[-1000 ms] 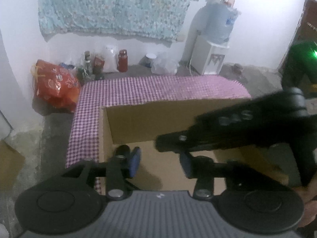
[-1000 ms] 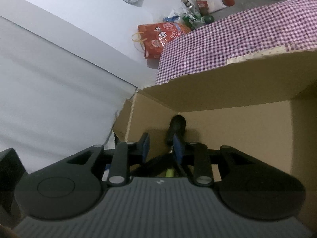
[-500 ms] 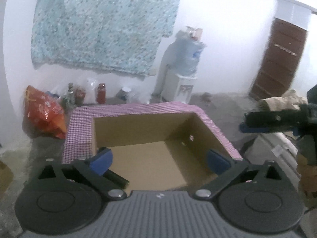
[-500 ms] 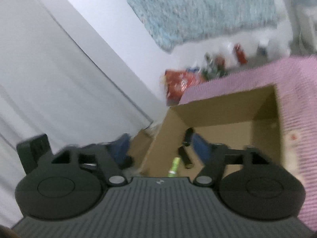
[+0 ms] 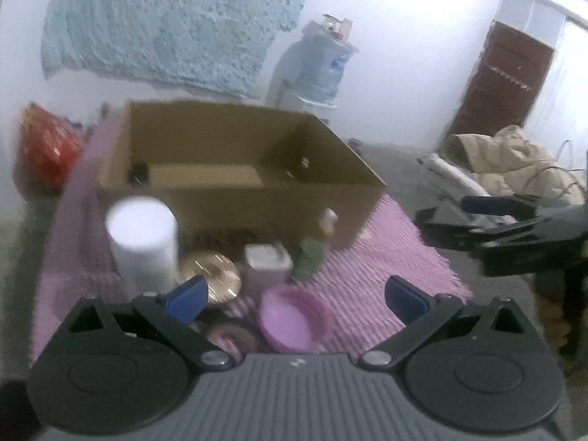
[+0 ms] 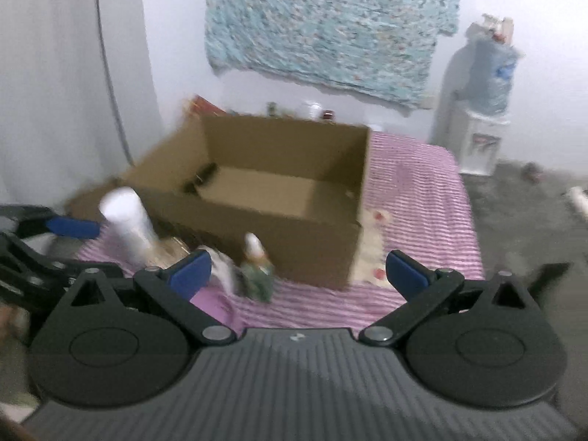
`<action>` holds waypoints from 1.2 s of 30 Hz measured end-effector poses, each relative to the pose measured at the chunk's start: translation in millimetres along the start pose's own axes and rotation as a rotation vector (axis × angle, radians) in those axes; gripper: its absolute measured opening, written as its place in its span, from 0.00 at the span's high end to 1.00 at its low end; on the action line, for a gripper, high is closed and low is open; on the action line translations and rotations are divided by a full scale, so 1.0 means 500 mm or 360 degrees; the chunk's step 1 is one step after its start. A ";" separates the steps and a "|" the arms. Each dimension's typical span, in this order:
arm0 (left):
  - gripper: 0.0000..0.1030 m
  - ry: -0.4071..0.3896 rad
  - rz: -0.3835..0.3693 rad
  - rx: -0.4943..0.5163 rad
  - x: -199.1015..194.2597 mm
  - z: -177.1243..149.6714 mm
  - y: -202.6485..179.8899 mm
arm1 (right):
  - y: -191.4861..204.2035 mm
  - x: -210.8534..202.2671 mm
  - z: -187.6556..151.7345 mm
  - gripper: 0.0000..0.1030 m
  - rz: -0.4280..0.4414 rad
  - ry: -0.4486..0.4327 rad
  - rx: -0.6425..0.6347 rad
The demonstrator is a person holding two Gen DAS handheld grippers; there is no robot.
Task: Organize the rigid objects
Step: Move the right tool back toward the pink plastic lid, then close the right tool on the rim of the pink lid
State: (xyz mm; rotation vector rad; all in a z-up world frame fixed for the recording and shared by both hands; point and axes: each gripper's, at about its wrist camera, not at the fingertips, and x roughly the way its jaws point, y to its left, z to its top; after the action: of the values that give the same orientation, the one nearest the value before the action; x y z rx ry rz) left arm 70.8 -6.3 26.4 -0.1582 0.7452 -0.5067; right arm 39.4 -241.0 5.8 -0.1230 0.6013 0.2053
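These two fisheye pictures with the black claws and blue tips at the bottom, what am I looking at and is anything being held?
Each picture comes from a camera mounted on a hand-held gripper that a person carries, looking forward along its two fingers. One view belongs to the left hand-held gripper, the other to the right hand-held gripper. Both stand wide open and hold nothing. Ahead is a surface under a pink checked cloth with an open cardboard box on it. In front of the box stand a white cylinder, a gold round lid, a small white container, a green bottle and a pink bowl. Some dark items lie inside the box, too blurred to name.
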 end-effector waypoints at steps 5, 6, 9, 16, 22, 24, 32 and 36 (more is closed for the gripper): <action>0.00 0.0051 -0.0053 -0.0062 0.026 -0.040 -0.009 | 0.014 0.022 -0.049 0.01 0.0014 -0.0031 0.0006; 0.00 0.0041 -0.0019 -0.0052 0.033 -0.045 -0.010 | 0.011 0.023 -0.056 0.01 0.0054 -0.0053 0.0050; 0.00 0.0038 0.0098 0.0026 0.051 -0.064 -0.016 | 0.004 0.035 -0.078 0.01 0.0191 -0.0109 0.0223; 0.02 0.0077 0.0273 0.0201 0.093 -0.100 -0.041 | 0.004 0.095 -0.108 0.02 0.0343 0.0003 0.0469; 0.18 0.0074 0.0290 0.0280 0.111 -0.111 -0.056 | 0.040 0.148 -0.113 0.20 0.0402 0.0117 0.0435; 0.28 0.0084 0.0297 0.0301 0.121 -0.113 -0.061 | 0.053 0.165 -0.110 0.32 0.0408 0.0157 0.0408; 0.36 0.0112 0.0275 0.0354 0.127 -0.120 -0.071 | 0.073 0.221 -0.119 0.69 0.0385 0.0294 0.0341; 0.36 0.0122 0.0259 0.0374 0.130 -0.121 -0.077 | 0.067 0.234 -0.131 0.76 0.0371 0.0361 0.0321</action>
State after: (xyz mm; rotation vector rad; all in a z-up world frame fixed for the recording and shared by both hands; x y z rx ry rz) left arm 55.2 -69.6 -45.0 0.1408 0.7603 -0.4433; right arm 90.2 -201.4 -116.4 0.1214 0.8592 0.3579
